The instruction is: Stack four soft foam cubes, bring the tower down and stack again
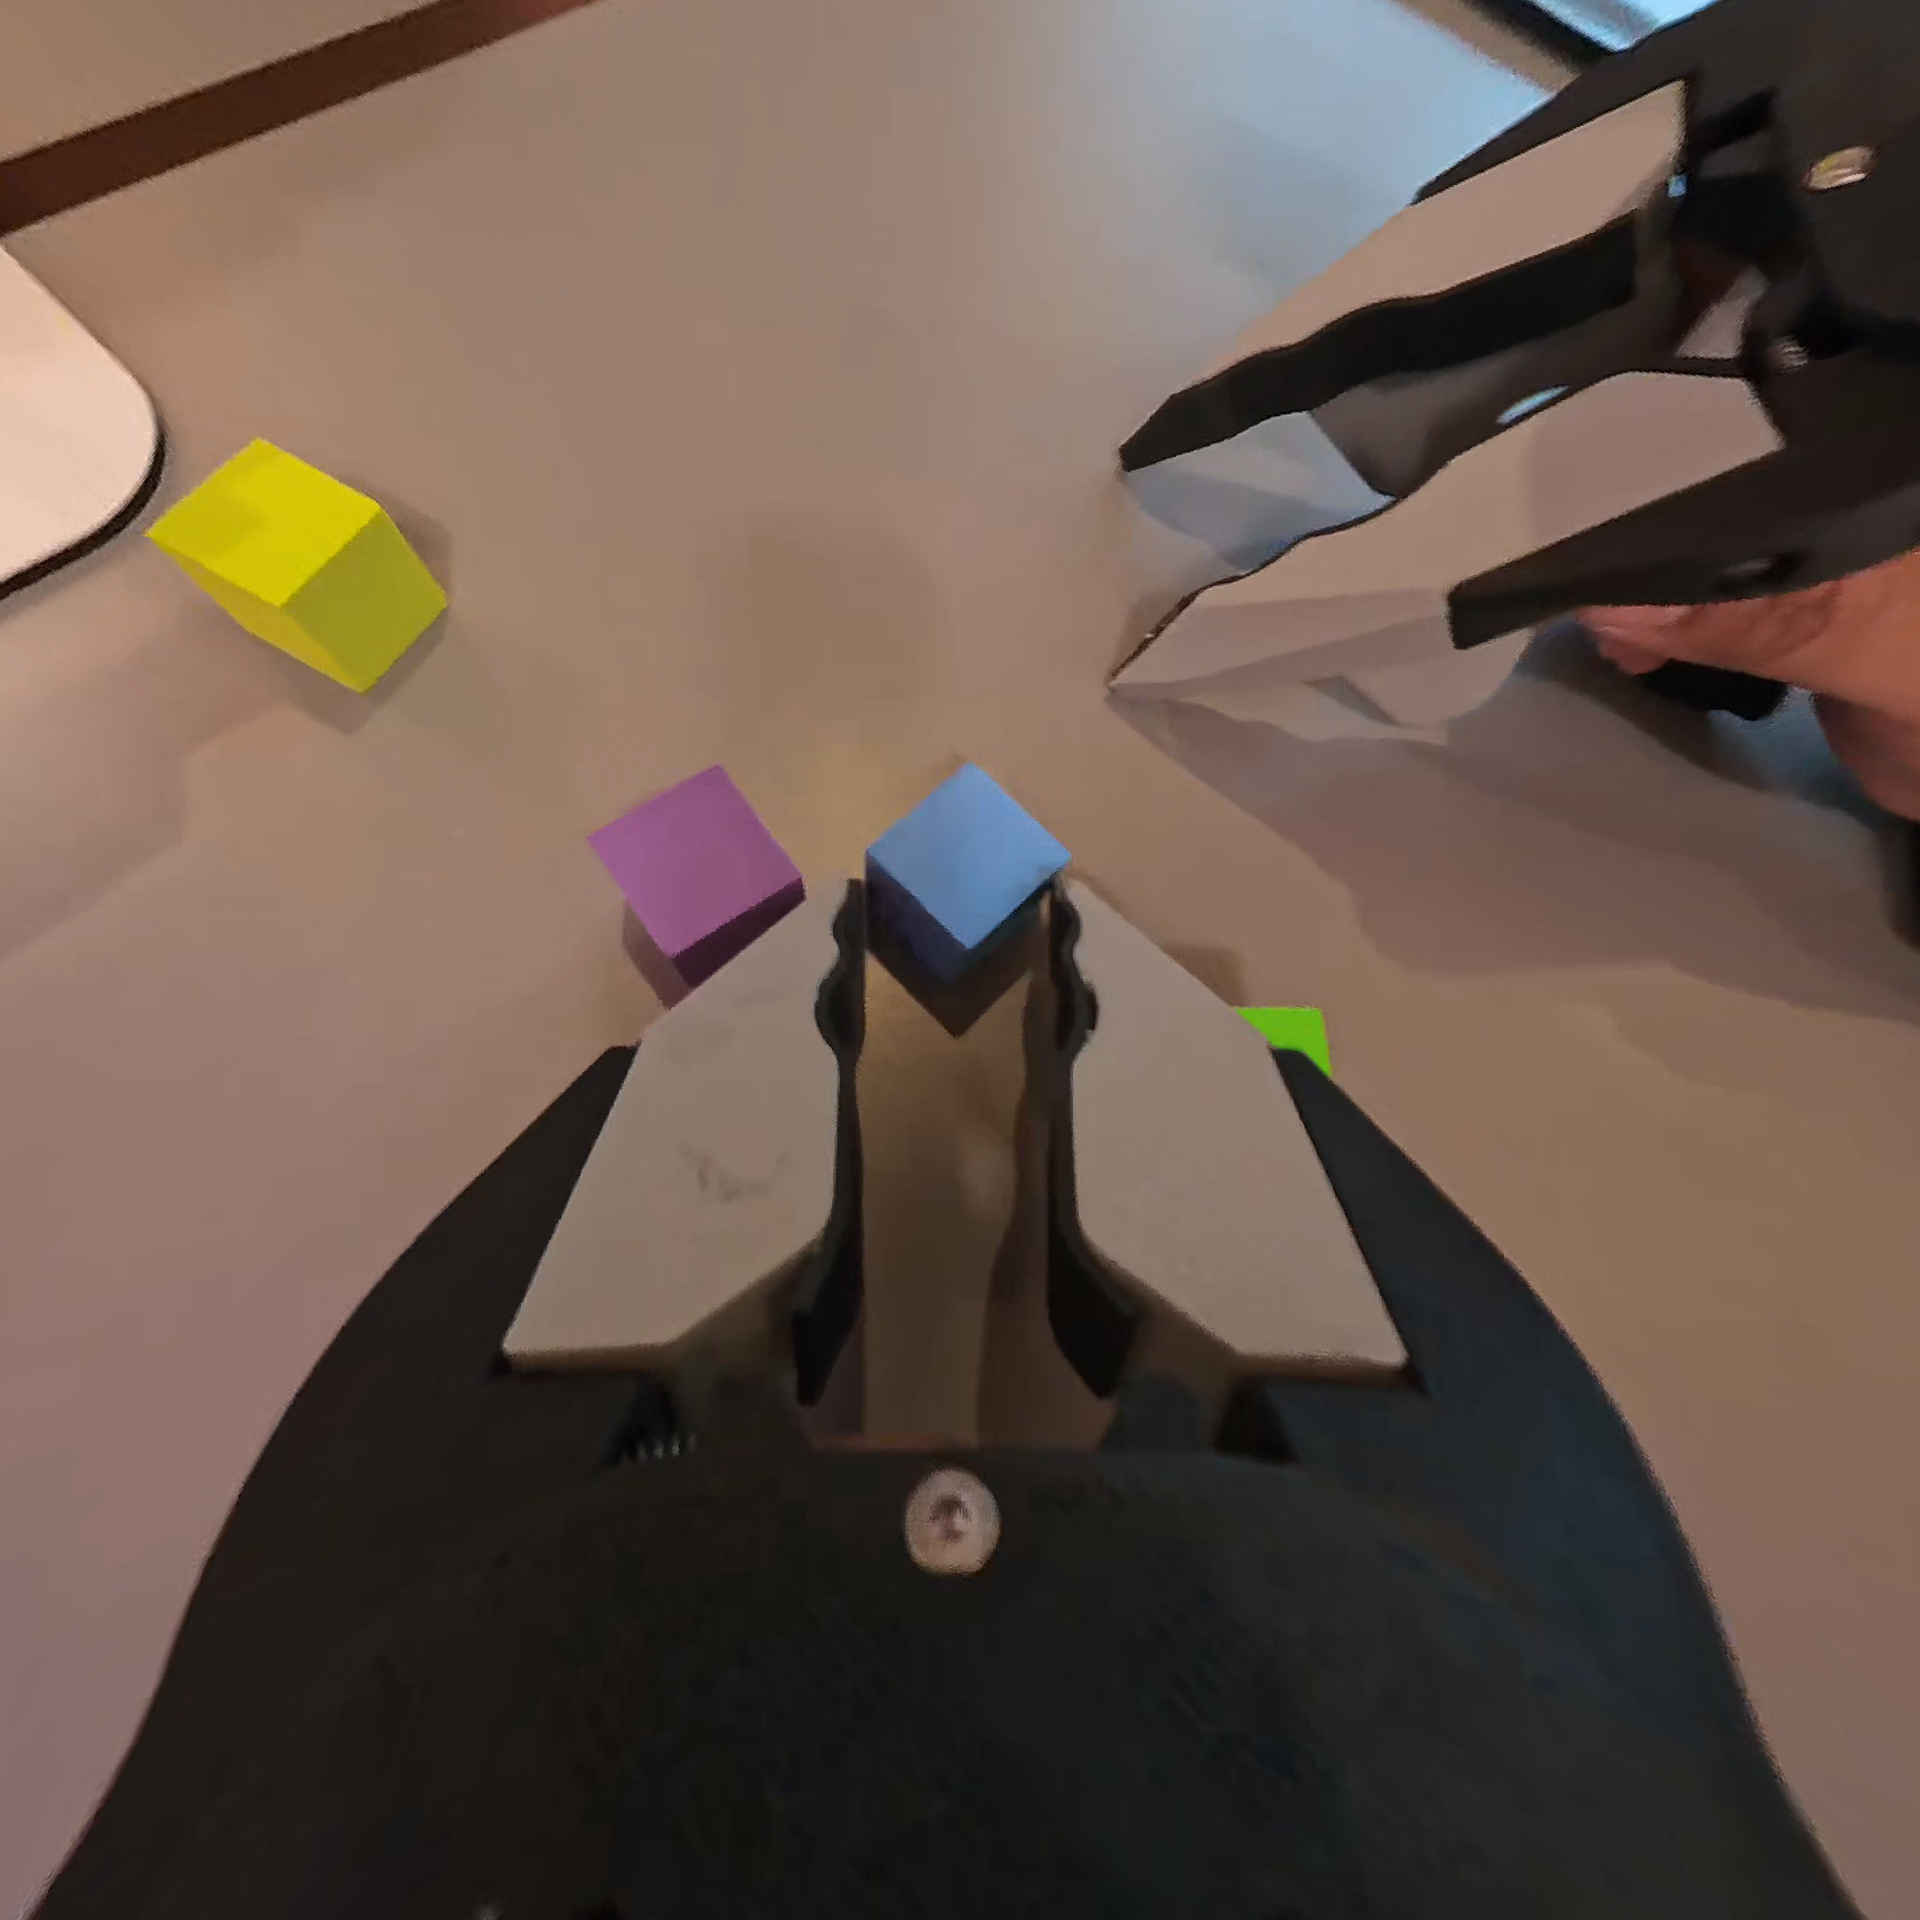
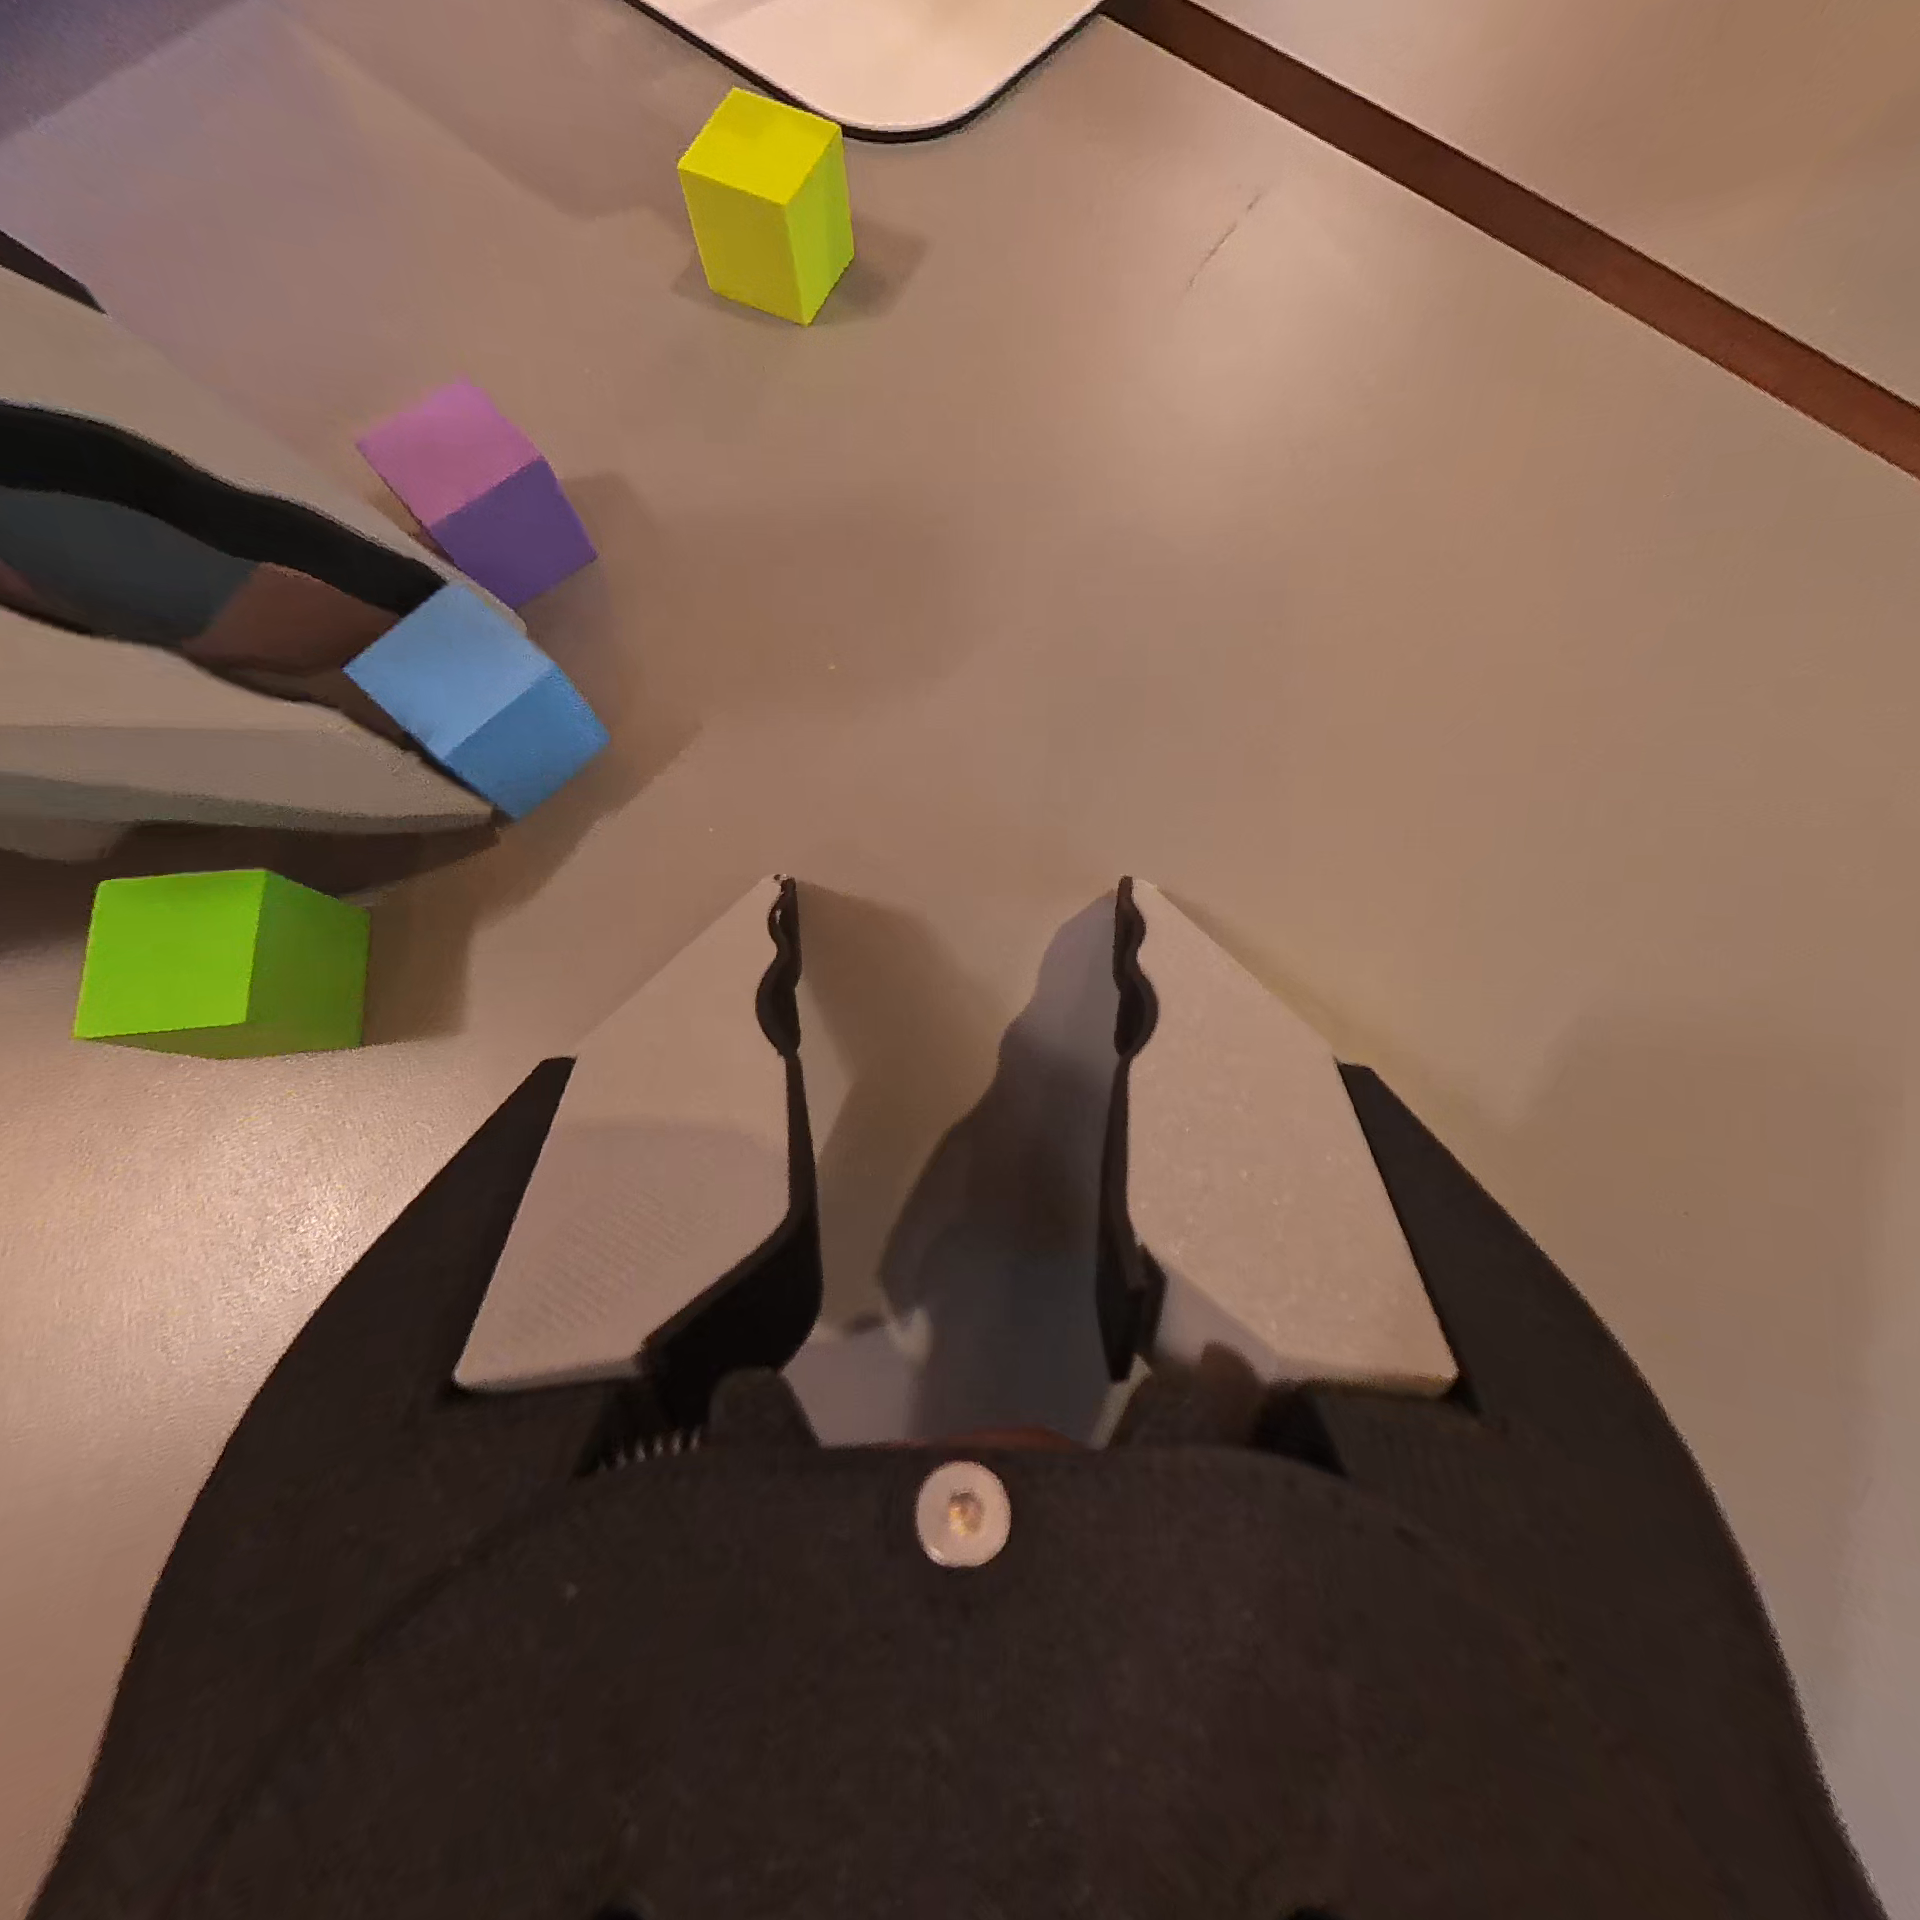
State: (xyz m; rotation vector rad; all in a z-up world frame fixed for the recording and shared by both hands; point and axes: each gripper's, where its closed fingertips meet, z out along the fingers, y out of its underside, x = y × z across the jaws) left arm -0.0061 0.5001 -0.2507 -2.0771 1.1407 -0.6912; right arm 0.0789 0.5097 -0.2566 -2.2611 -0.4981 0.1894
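Note:
My left gripper [image 1: 956, 894] is shut on the blue cube [image 1: 966, 862], which sits cornerwise between the fingertips. In the right wrist view the left gripper [image 2: 457, 707] comes in from the left with the blue cube [image 2: 478, 701] at its tips. The purple cube [image 1: 696, 873] lies just left of it on the table, also seen in the right wrist view [image 2: 478, 488]. The green cube [image 1: 1288, 1034] peeks out beside the right finger, and shows in full in the right wrist view [image 2: 223, 961]. The yellow cube [image 1: 301, 561] [image 2: 769, 203] lies farther off. My right gripper [image 2: 954, 894] is open and empty; it also shows at the upper right of the left wrist view [image 1: 1288, 540].
The grey table [image 2: 1247, 623] has a dark brown strip [image 2: 1558, 229] along its far side. A white rounded board [image 1: 52, 447] [image 2: 883, 62] lies beside the yellow cube. A hand [image 1: 1766, 644] holds the right gripper.

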